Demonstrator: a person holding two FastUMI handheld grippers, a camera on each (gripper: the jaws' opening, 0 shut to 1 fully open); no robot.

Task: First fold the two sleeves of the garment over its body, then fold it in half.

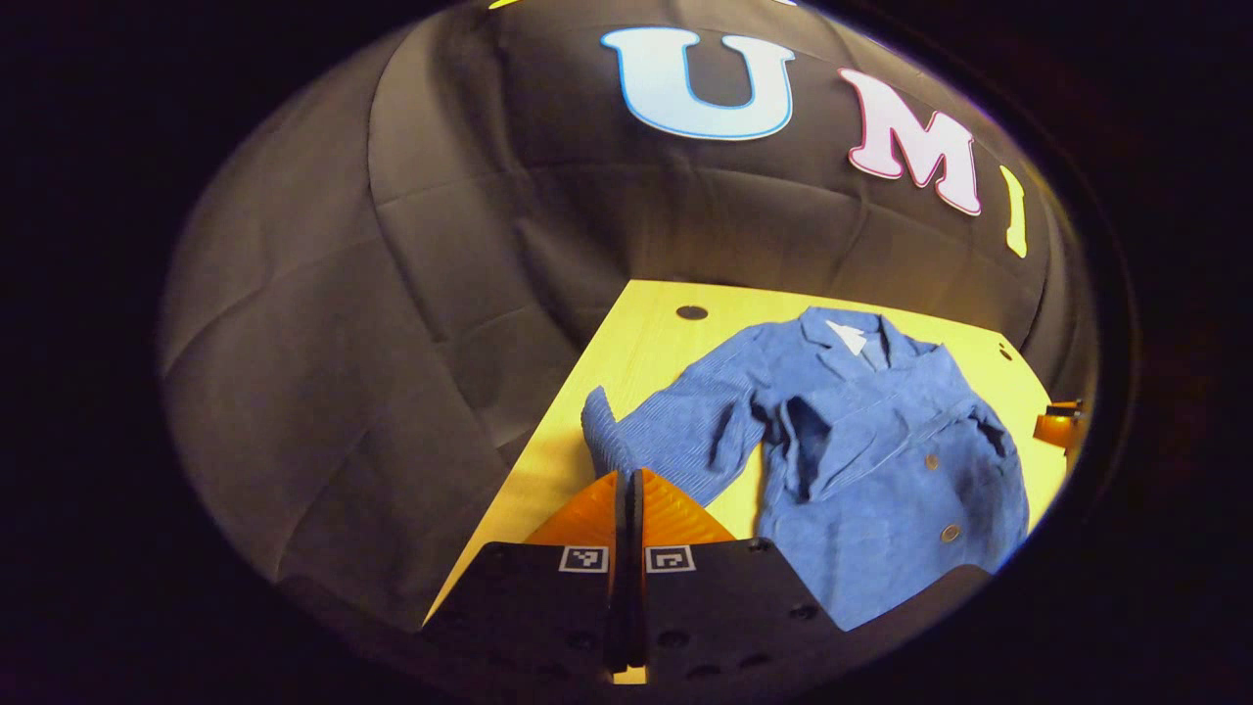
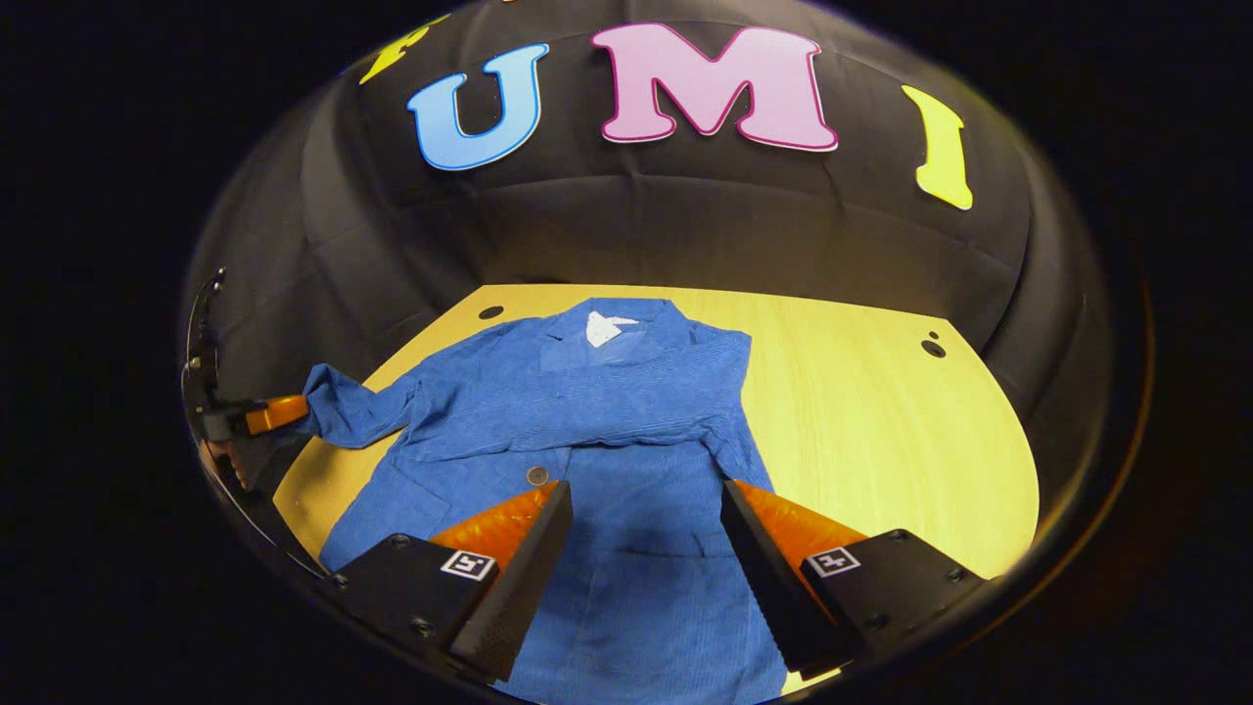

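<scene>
Tabletop: a pale yellow wood-grain tabletop (image 2: 861, 392) with a few small dark round holes near its far corners; one hole (image 1: 691, 312) sits at the far left corner in the left gripper view, another (image 2: 933, 348) at the far right in the right gripper view.
Room: black quilted cloth forms the booth's wall (image 2: 685, 235) behind and beside the tabletop; it hangs in soft folds and closes in the far edge.
Garment: a blue ribbed jacket (image 2: 607, 421) lies flat, collar toward the wall, with a white label (image 2: 599, 328) inside the neck and round buttons (image 1: 950, 533) down the front.
Right-hand sleeve: already laid across the body of the jacket, its fold (image 2: 636, 431) running crosswise over the chest in the right gripper view.
Left-hand sleeve: the other sleeve (image 1: 675, 411) stretches out sideways over bare wood, its cuff end raised at the left claw.
Left claw: the left claw (image 1: 631, 490) is clenched, fingers pressed together at the sleeve's cuff; from the right gripper view it (image 2: 279, 413) shows at the far left with the cuff at its tip, so it appears to pinch the sleeve.
Right claw: the right claw (image 2: 636, 509) is released, fingers wide apart, poised over the lower front of the jacket just below the folded sleeve, with blue cloth showing between them.
</scene>
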